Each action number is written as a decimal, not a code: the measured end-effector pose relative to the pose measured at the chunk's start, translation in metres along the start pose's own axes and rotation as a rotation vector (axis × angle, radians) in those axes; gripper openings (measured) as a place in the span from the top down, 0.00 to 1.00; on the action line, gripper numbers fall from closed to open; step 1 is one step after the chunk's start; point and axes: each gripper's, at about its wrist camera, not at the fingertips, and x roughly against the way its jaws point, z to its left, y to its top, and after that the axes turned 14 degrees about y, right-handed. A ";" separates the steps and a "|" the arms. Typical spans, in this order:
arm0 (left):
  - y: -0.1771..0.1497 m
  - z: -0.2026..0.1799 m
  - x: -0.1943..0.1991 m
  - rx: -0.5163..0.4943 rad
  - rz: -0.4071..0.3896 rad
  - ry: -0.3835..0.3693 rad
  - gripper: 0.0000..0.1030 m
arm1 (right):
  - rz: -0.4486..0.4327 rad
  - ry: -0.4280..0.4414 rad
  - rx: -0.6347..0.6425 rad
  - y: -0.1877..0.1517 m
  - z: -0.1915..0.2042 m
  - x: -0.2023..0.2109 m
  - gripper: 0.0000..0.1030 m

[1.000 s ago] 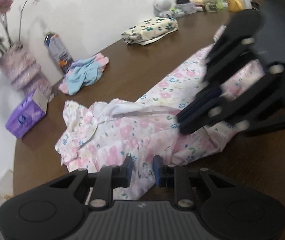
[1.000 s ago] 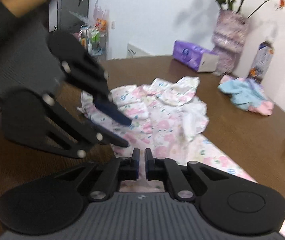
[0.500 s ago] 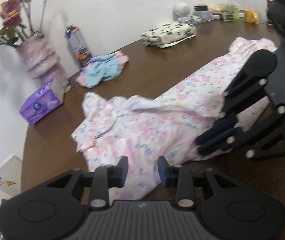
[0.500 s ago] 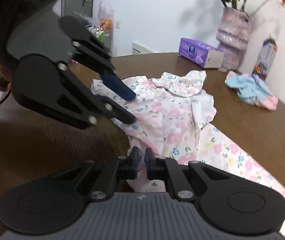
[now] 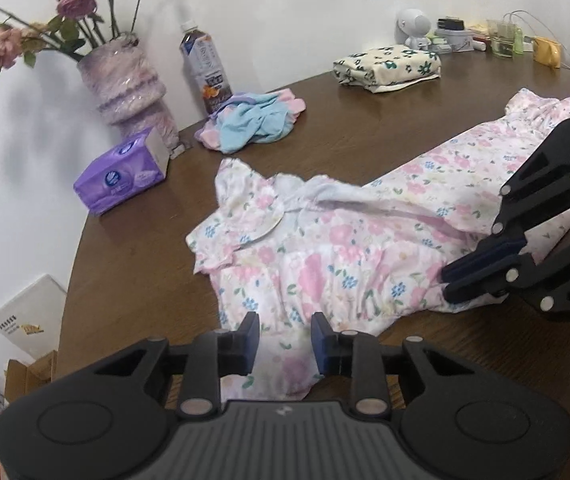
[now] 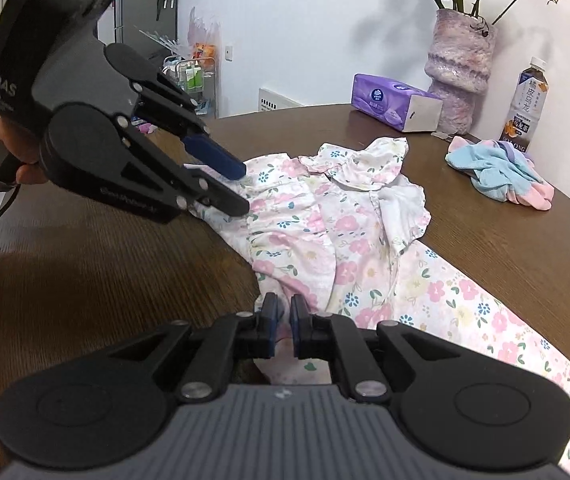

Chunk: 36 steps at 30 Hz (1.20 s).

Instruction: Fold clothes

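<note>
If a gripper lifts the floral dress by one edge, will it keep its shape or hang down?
The floral dress will probably hang limp: it lies in soft wrinkles and folds on the table. It looks thin, so likely light. Being long, its far end would probably drag across the wood.

A round brown table (image 5: 133, 264) carries a floral dress (image 5: 325, 248) spread across it, a crumpled blue-pink cloth (image 5: 253, 126), a folded floral cloth (image 5: 389, 64), a purple tissue pack (image 5: 121, 176), a vase (image 5: 129, 80) and a bottle (image 5: 205, 68)
</note>
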 end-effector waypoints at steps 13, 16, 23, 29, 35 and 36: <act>-0.012 0.000 0.028 0.085 -0.044 0.081 0.64 | -0.048 -0.043 0.003 0.004 0.010 0.013 0.93; -0.016 -0.006 0.044 0.103 -0.074 0.106 0.42 | -0.107 -0.081 0.017 0.005 0.019 0.031 0.84; -0.023 -0.037 0.075 0.176 -0.131 0.177 0.11 | -0.158 -0.211 -0.007 -0.003 0.034 0.058 0.34; -0.024 -0.053 0.100 0.297 -0.180 0.132 0.11 | -0.200 -0.288 -0.092 -0.021 0.044 0.085 0.18; -0.024 -0.066 0.114 0.385 -0.179 0.112 0.11 | -0.245 -0.321 -0.152 -0.040 0.053 0.111 0.11; -0.024 -0.067 0.116 0.396 -0.177 0.105 0.11 | -0.254 -0.322 -0.168 -0.044 0.054 0.114 0.11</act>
